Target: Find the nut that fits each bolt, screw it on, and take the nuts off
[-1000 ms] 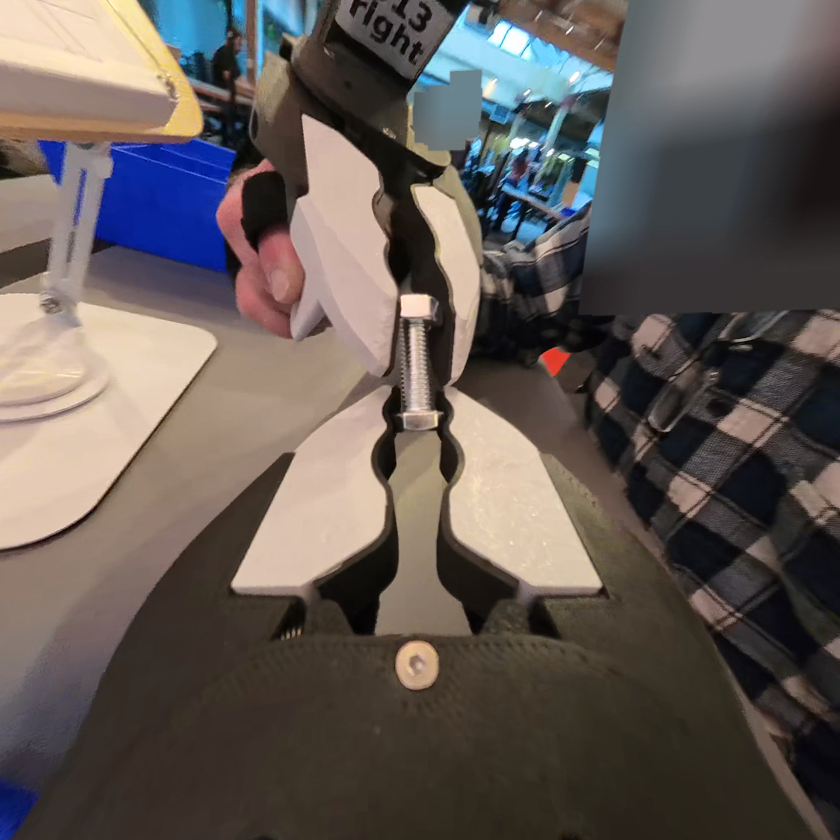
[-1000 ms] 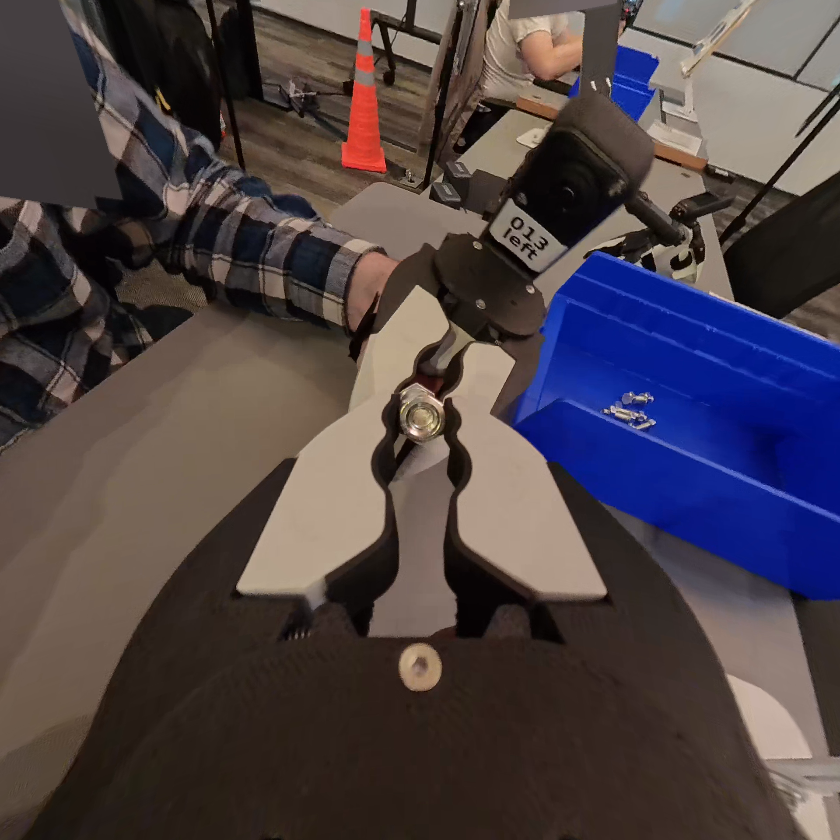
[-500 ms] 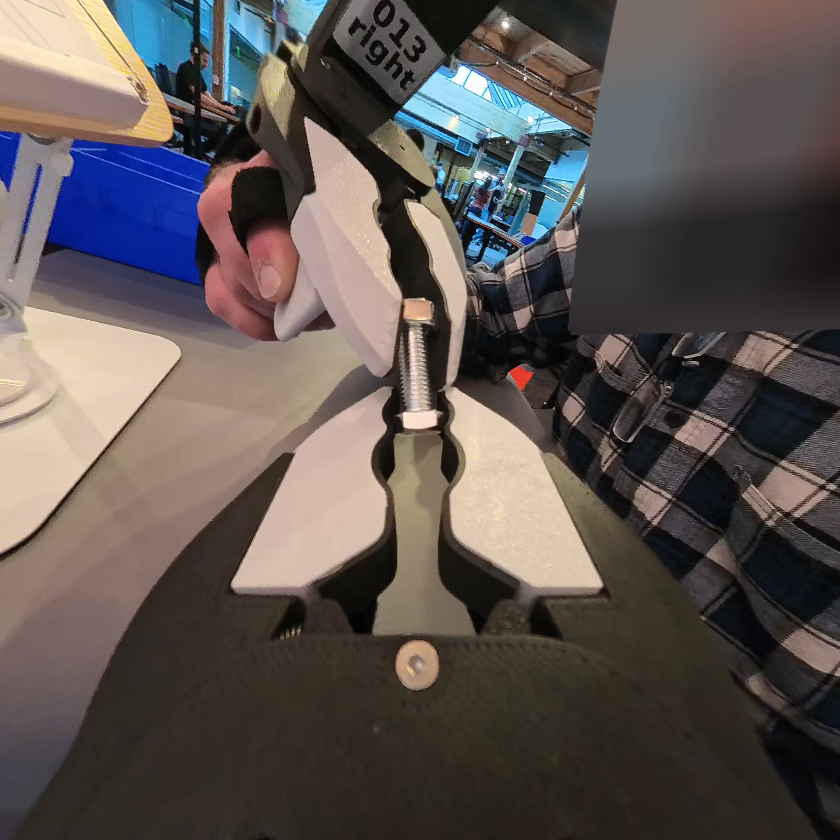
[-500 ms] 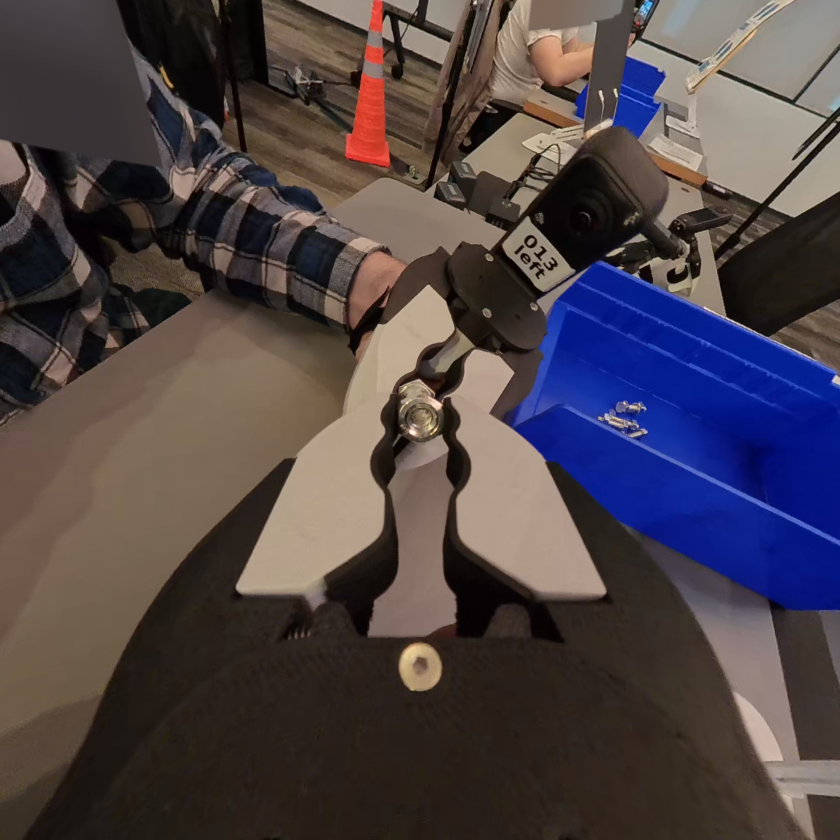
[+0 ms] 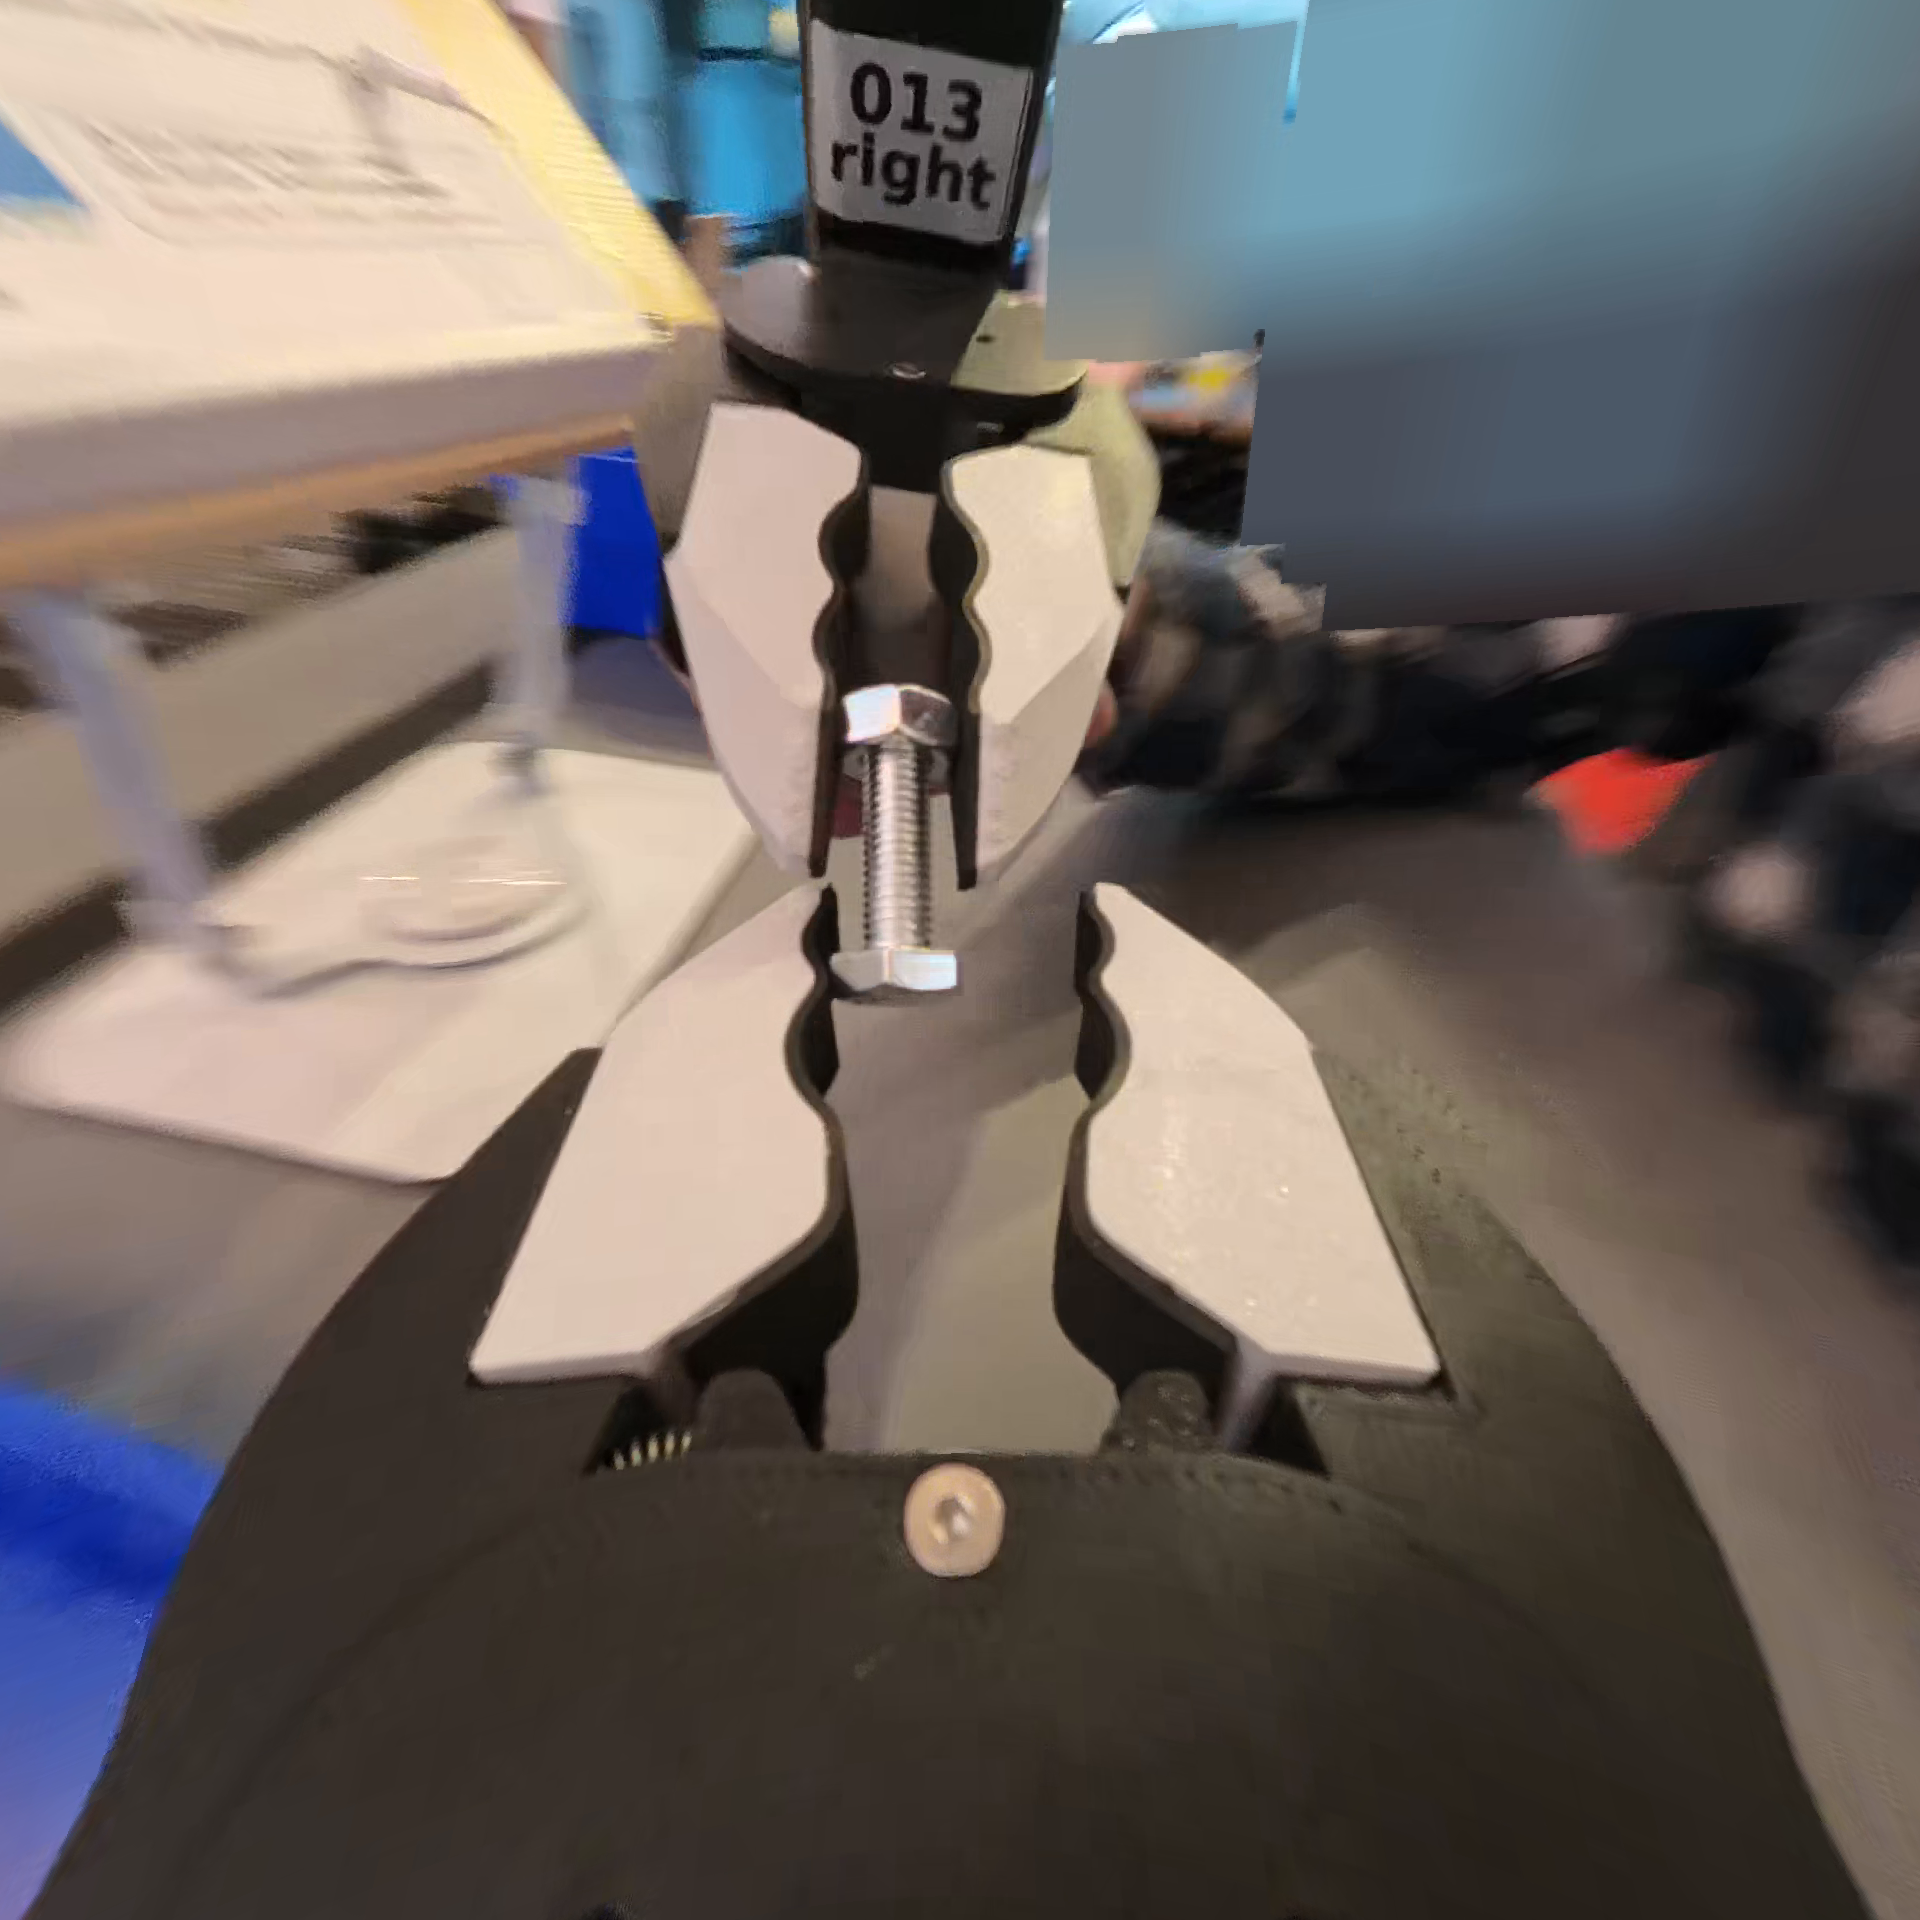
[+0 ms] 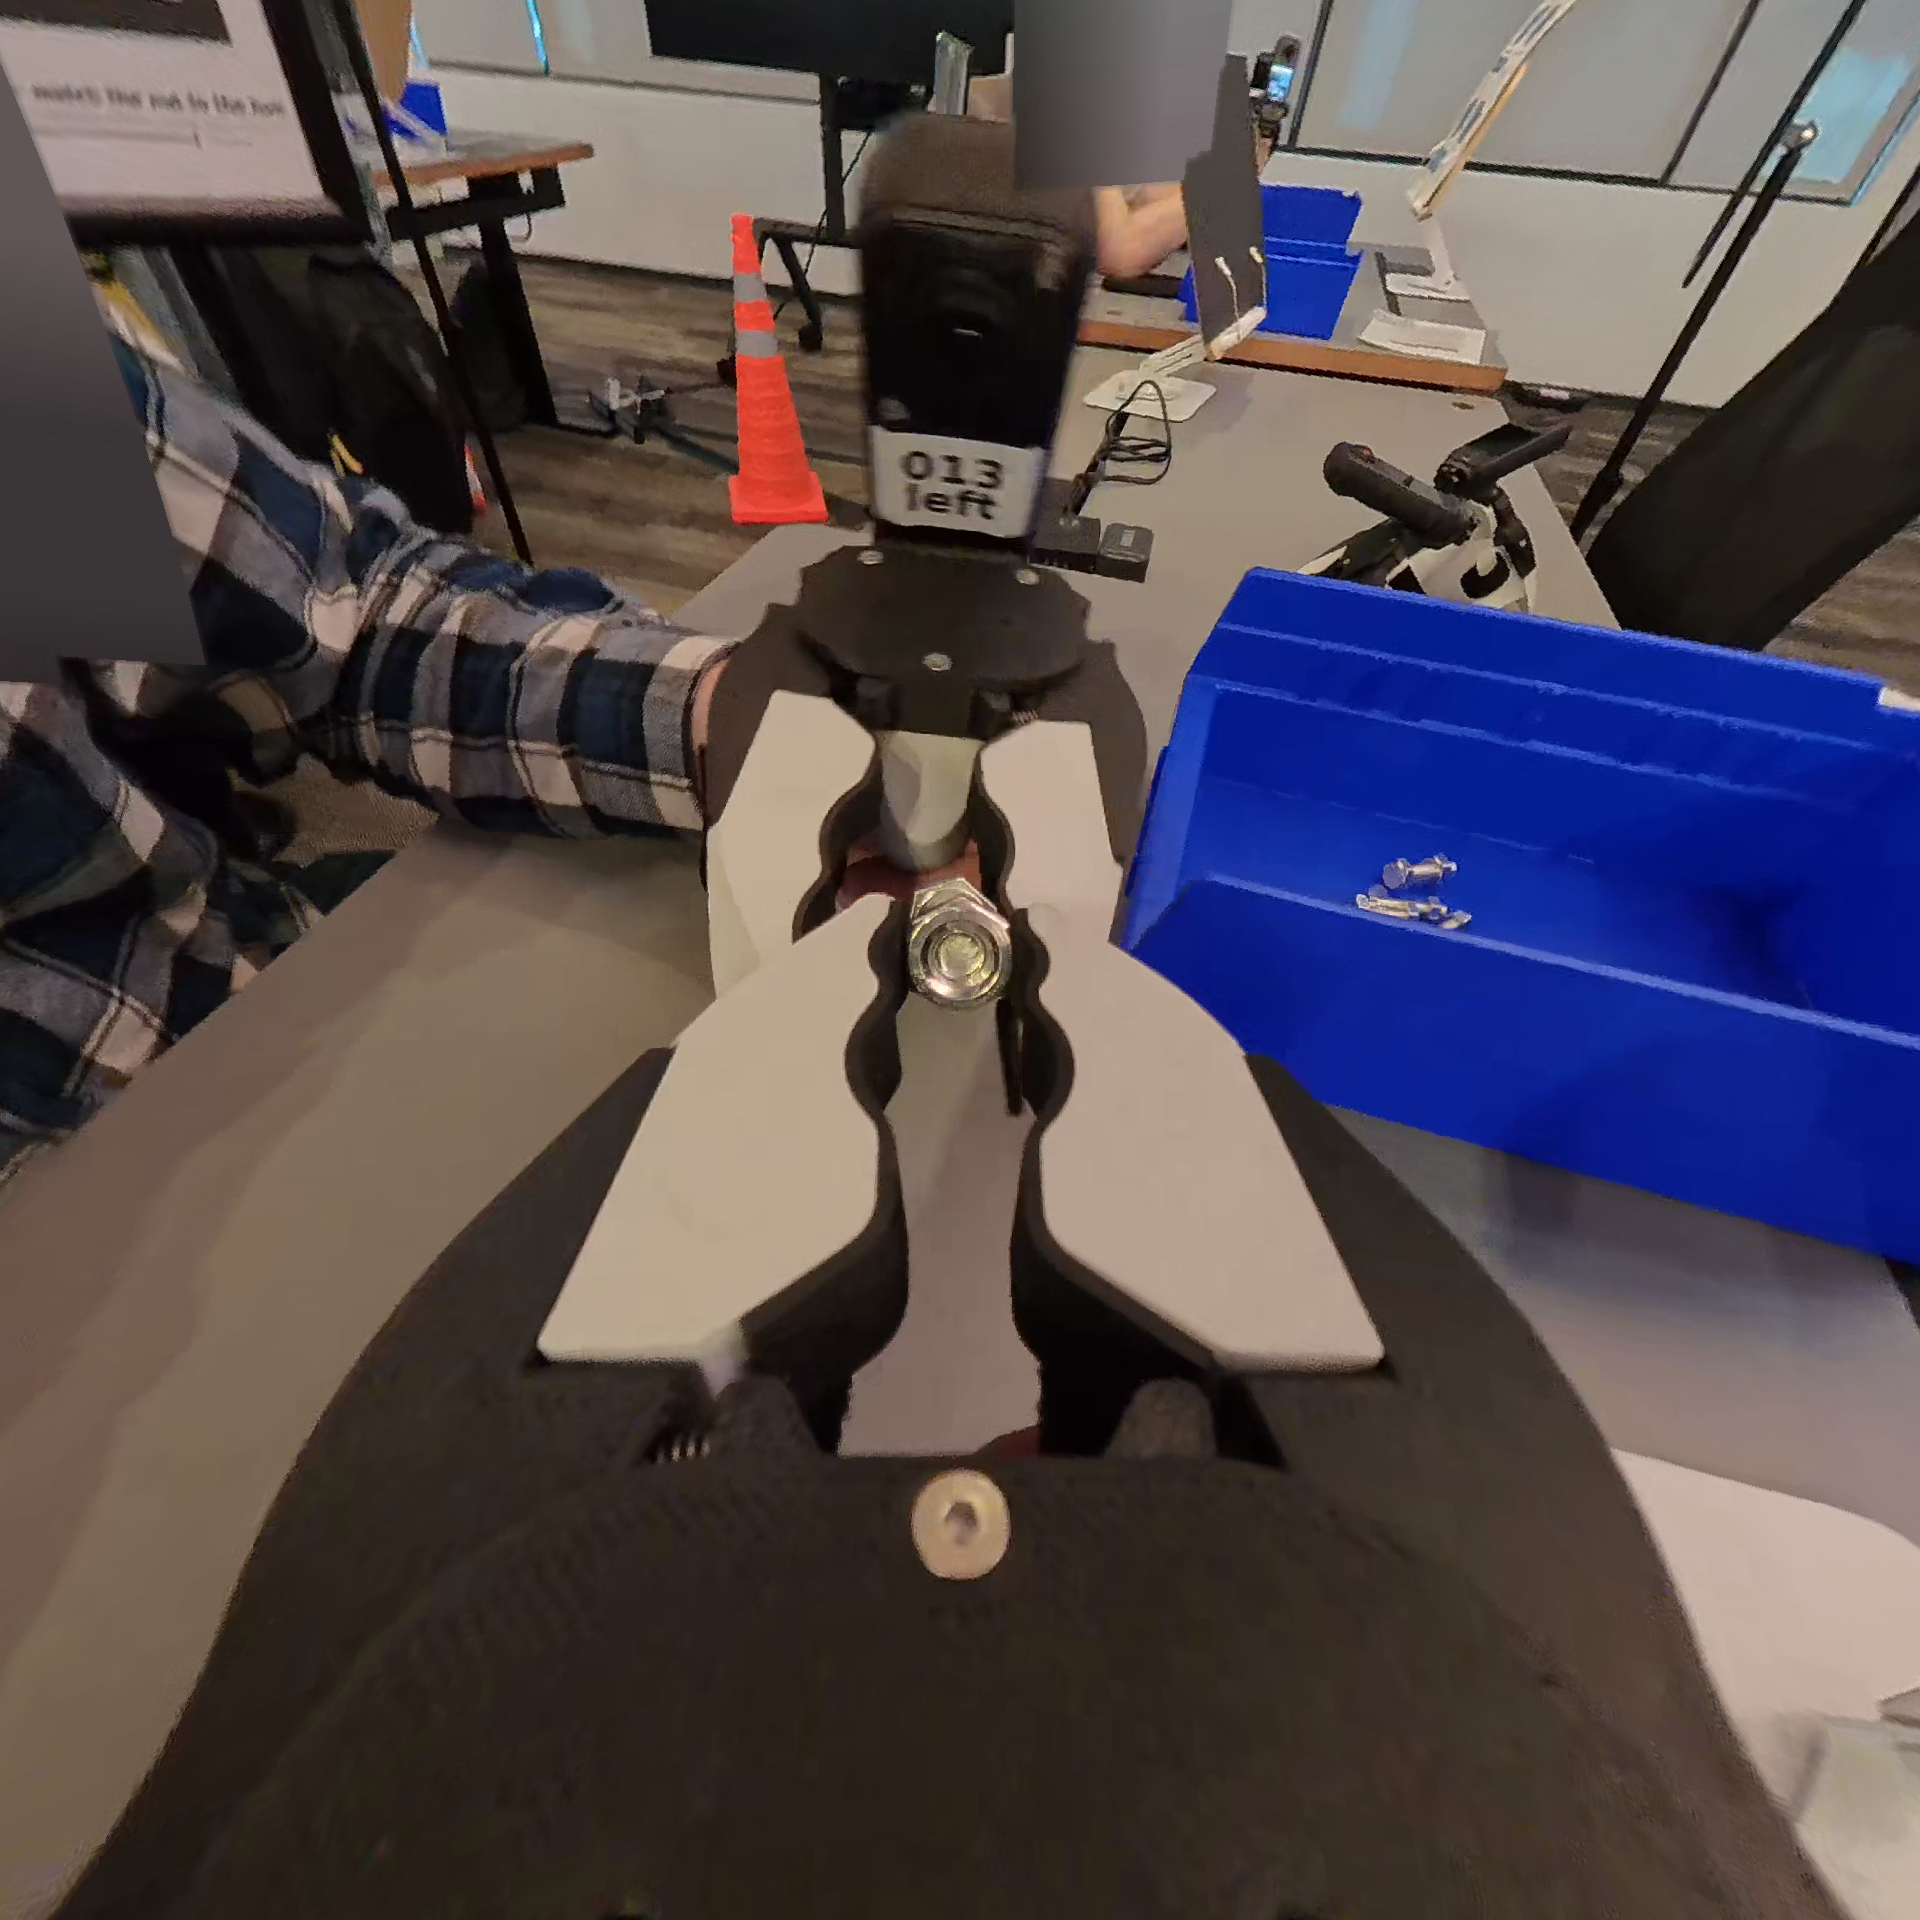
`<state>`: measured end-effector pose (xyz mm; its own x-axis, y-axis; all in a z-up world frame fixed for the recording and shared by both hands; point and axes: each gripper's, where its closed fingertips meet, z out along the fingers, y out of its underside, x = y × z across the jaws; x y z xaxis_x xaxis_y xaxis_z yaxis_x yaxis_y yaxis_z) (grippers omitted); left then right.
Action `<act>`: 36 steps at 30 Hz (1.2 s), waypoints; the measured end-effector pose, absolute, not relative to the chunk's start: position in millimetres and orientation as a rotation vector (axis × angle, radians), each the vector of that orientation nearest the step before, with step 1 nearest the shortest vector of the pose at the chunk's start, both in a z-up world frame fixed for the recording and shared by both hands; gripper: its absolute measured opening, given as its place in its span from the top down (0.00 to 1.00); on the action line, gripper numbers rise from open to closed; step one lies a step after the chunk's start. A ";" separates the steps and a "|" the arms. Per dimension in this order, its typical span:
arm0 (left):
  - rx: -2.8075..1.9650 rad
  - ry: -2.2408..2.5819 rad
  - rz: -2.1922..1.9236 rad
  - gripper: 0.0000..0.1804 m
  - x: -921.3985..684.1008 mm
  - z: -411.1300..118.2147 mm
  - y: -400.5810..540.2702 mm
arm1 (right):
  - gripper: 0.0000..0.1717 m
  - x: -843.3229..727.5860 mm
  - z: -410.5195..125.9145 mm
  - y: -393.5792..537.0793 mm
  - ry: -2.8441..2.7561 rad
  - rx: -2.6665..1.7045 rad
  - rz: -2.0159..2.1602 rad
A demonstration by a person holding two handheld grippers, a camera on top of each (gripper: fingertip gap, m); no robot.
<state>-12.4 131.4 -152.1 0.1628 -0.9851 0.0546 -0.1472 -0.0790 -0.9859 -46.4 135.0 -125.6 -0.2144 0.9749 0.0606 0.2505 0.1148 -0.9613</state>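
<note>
Here the bolt (image 5: 900,842) spans both tongs, nut (image 5: 898,719) pinched.

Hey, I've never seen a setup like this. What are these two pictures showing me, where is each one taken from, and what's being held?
There is no robot here. A person in a plaid sleeve holds a hand-operated gripper in each hand, and each gripper carries a camera looking along its own two fingers.

One picture looks out from the left gripper, the other from the right gripper, so each view also shows the other gripper facing it.

Between them, above a grey table, is a silver bolt with a hex piece at each end. The right gripper clamps one end. The left gripper stands open around the other end.

Beside them, a blue bin holds a few more small fasteners.
</note>
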 end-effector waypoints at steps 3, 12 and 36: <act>-1.430 1.145 -0.850 0.75 -16.0 -152.1 144.3 | 0.89 -47.5 -126.5 142.1 -1.532 -1.273 1.224; -1.395 1.096 -0.492 0.80 -24.0 -151.6 164.1 | 0.89 -49.8 -124.0 148.5 -1.422 -1.306 1.337; -1.410 1.024 -0.292 0.91 -37.7 -147.6 178.1 | 0.89 -58.4 -129.9 153.0 -1.426 -1.305 1.082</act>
<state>-37.7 178.1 -147.6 0.5662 -0.7145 -0.4109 -0.3905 0.2065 -0.8972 -58.4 153.0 -129.9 -0.0450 0.9975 0.0542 0.2166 0.0627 -0.9742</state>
